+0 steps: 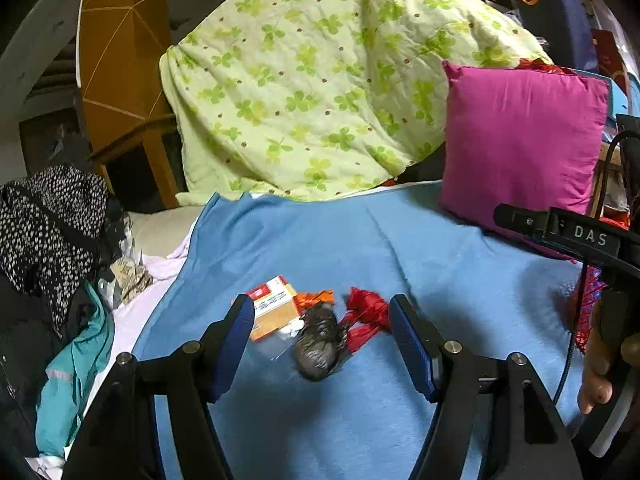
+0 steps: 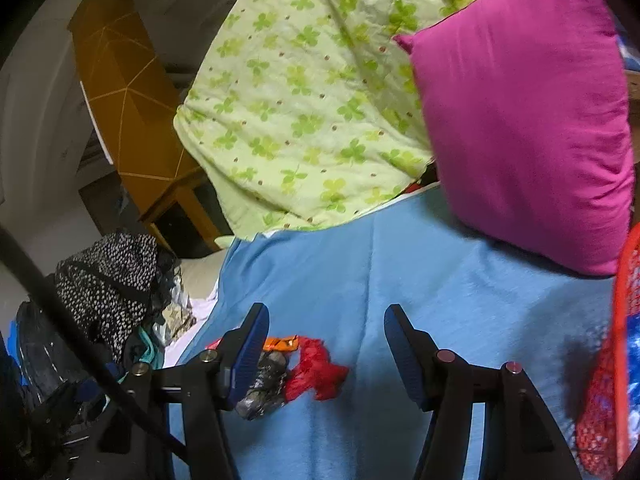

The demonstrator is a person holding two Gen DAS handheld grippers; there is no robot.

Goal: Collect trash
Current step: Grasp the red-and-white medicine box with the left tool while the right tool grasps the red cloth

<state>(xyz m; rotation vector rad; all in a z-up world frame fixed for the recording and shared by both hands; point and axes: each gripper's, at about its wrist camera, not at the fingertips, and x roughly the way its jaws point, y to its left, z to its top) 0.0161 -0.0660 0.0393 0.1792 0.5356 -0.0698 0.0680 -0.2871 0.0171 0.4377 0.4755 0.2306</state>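
Note:
Trash lies on a blue blanket (image 1: 360, 248): a red crumpled wrapper (image 1: 366, 316), a grey crumpled plastic bag (image 1: 318, 346), an orange wrapper (image 1: 316, 298) and an orange-and-white box (image 1: 274, 310). My left gripper (image 1: 322, 344) is open, its fingers either side of the grey bag and above it. My right gripper (image 2: 326, 354) is open above the blanket (image 2: 400, 280), with the red wrapper (image 2: 316, 374) between its fingers, the grey bag (image 2: 262, 386) and orange wrapper (image 2: 282, 344) by the left finger. The right gripper's body (image 1: 580, 240) shows at the right edge of the left view.
A magenta pillow (image 1: 520, 148) and a green clover quilt (image 1: 320, 80) lie at the back. A red mesh bag (image 2: 612, 380) hangs at the right. Clothes (image 1: 52, 220) are piled on the left. A brown wooden cabinet (image 1: 120, 60) stands behind.

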